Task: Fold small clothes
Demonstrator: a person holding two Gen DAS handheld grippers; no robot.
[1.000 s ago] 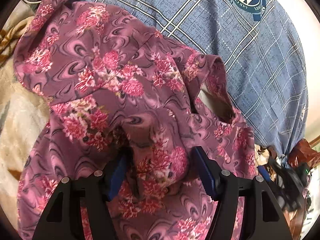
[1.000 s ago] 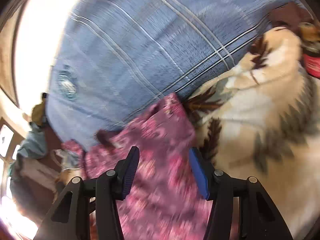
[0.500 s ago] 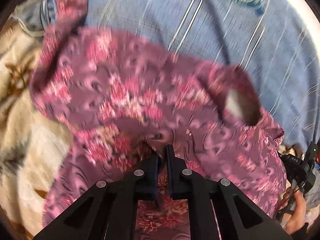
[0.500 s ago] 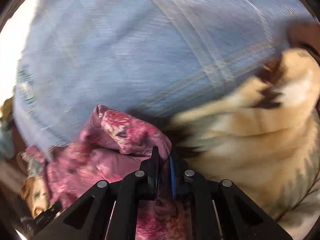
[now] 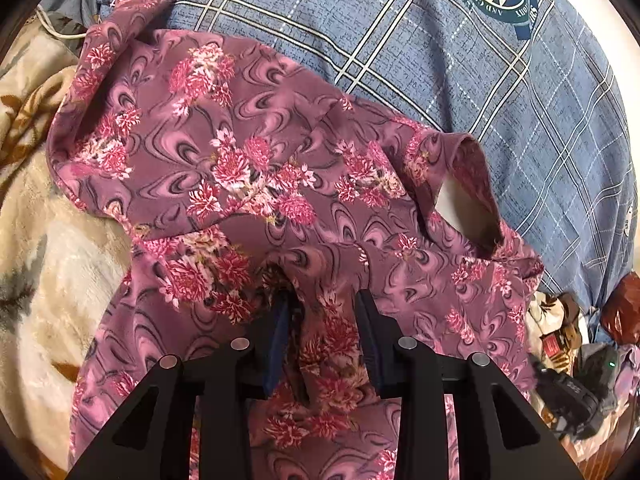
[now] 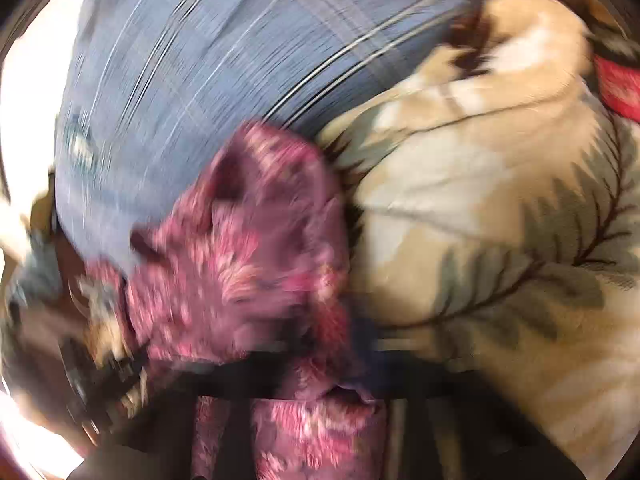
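The left gripper point(image 5: 323, 330) has its jaws apart, a ridge of the purple floral garment point(image 5: 256, 168) bunched between them. The right gripper point(image 6: 320, 376) is too blurred to tell its state. The garment lies across a blue plaid pillow point(image 5: 460, 80) and a cream leaf-patterned blanket point(image 6: 500, 240).

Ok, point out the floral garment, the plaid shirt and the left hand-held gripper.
floral garment point(image 5: 248, 168), left wrist view, flat upper panel.
plaid shirt point(image 5: 420, 40), left wrist view, blue checked area.
left hand-held gripper point(image 5: 322, 340), left wrist view, between its fingertips.
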